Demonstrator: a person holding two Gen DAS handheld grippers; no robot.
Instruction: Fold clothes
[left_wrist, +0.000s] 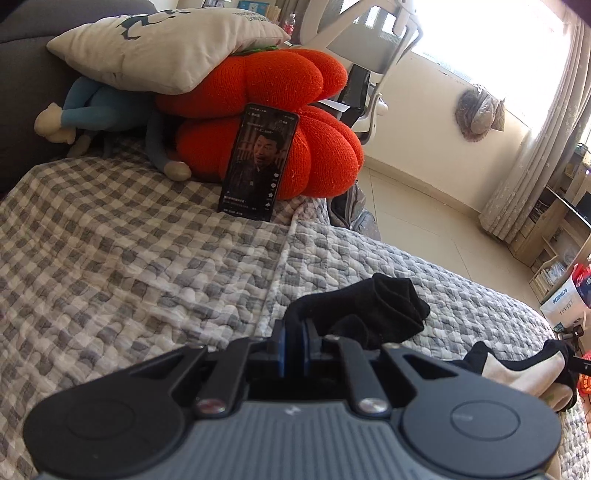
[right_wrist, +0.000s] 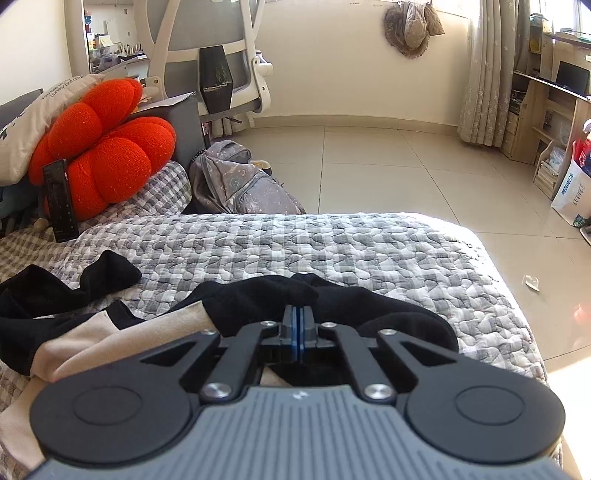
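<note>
Plush toy (left_wrist: 92, 118) half hidden under pillow (left_wrist: 166, 40); phone (left_wrist: 258, 162) text unreadable (too small)

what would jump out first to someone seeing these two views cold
The bright orange pumpkin cushion at the head of the bed, with a phone propped upright against it, screen lit. Nearer, the left gripper is shut on a black garment lying on the grey checked quilt.

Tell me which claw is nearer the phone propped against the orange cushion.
Left. The left claw faces the phone across the quilt; the right claw sits farther along the bed.
</note>
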